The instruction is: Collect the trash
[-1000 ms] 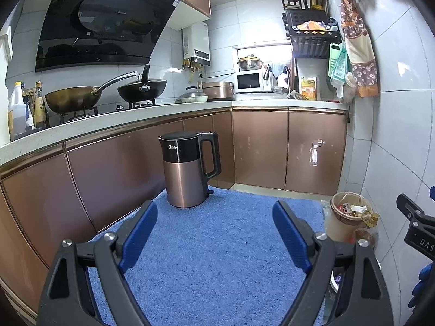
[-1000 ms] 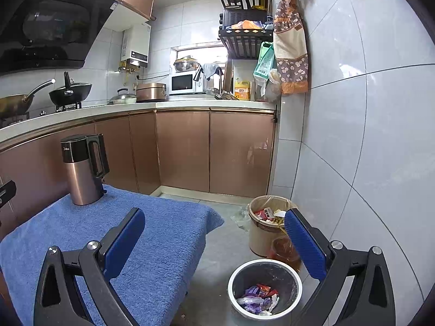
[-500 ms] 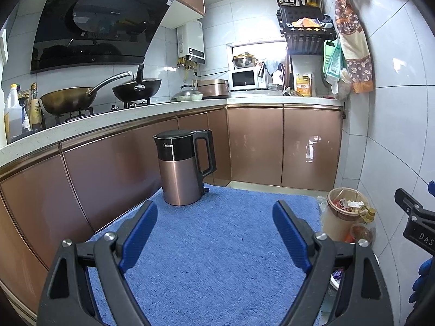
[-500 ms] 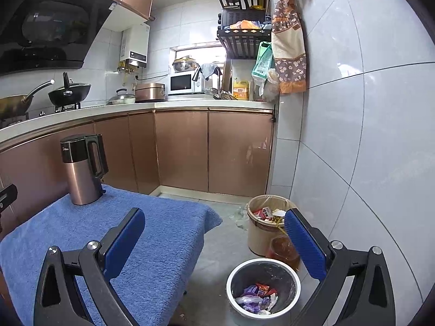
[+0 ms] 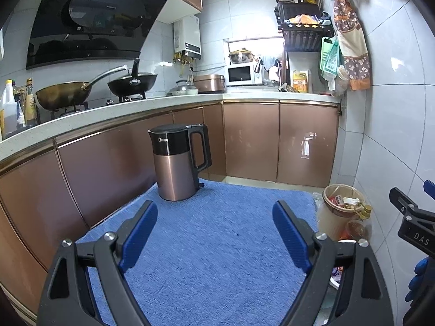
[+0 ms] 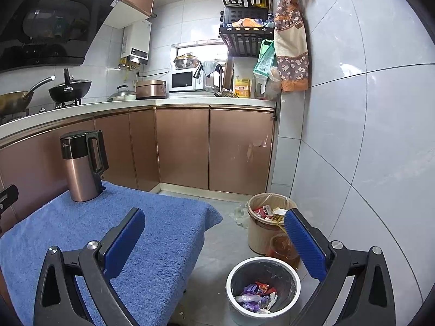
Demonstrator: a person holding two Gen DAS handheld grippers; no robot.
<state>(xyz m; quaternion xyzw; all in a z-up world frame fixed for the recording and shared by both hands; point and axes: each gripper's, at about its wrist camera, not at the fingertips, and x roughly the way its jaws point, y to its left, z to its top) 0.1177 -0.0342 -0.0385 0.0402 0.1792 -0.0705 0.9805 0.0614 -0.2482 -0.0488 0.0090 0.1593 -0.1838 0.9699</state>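
1. blue-towelled surface [image 5: 212, 244] is filling the foreground in both views; no loose trash is showing on it, only one dark speck mid-cloth, too small to identify.
2. copper kettle [image 5: 178, 163] is standing upright on the far part of the surface, near the cabinets, well apart from both grippers.
3. tan bin [image 6: 267, 221] is sitting on the floor by the tiled wall, piled with wrappers to the rim; an amber jar [image 6: 282, 247] is touching its near side.
4. grey bin [image 6: 262, 285] is sitting on the floor just off the surface's right edge, below the right gripper; the trash [image 6: 257, 296], purple, red and clear wrappers, is lying in its bottom.
5. left gripper [image 5: 214, 236] is hovering over the cloth, fingers spread wide, holding nothing.
6. right gripper [image 6: 214, 240] is hanging over the surface's right edge, spread wide as well, empty, its right finger lined up above the bins.
7. judgement: collecting is looking finished or nearly so, since the only trash in view is already binned.
8. risks from here: a low sweep of the right gripper could be clipping the amber jar or tipping the overfull tan bin, spilling wrappers onto the floor; dragging a finger across the towel could be pulling the cloth and rocking the kettle; the two grippers, working close together, could be knocking each other.
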